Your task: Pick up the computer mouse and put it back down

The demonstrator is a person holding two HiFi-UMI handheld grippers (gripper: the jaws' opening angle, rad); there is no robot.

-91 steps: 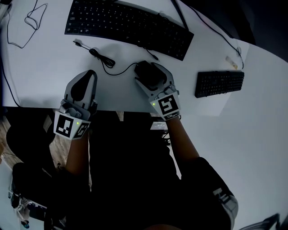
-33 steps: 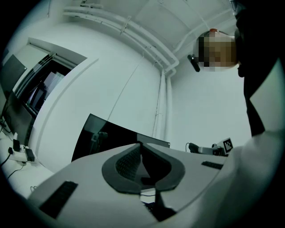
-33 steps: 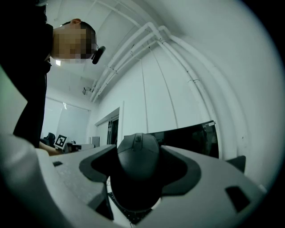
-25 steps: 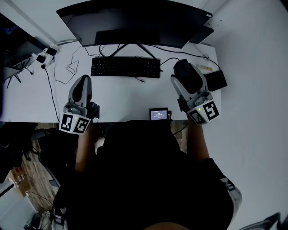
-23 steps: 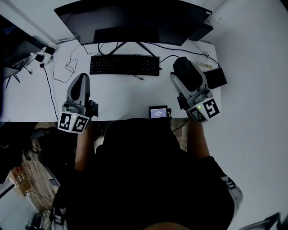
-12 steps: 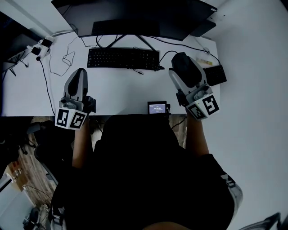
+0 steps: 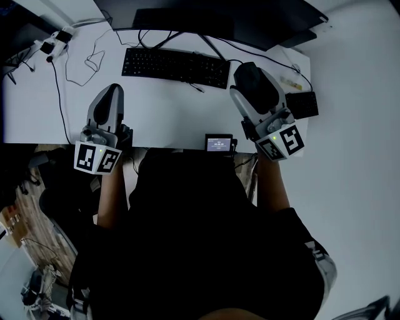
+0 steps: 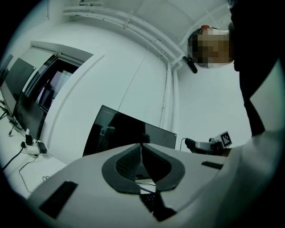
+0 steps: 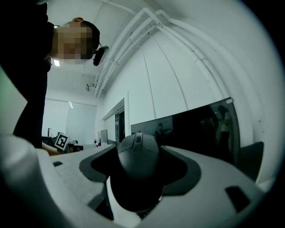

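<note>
A white worktop (image 7: 162, 115) fills the upper part of the head view. A wide dark monitor (image 7: 206, 19) stands along its far edge, and a black keyboard (image 7: 175, 67) lies in front of it. The person's dark-clothed body takes up the lower part of the view.

The right hand-held gripper (image 7: 250, 80) is over the right side of the worktop, just beyond the keyboard's right end. Its jaws are spread and clamped on the sides of the black computer mouse (image 9: 137, 156), which has its scroll wheel facing up.

The left hand-held gripper (image 7: 112, 99) is over the left side, well apart from the mouse. Its jaws are pressed together with nothing between them.

A small device with a lit screen (image 7: 219, 143) sits at the near edge of the worktop, between the two grippers.
</note>
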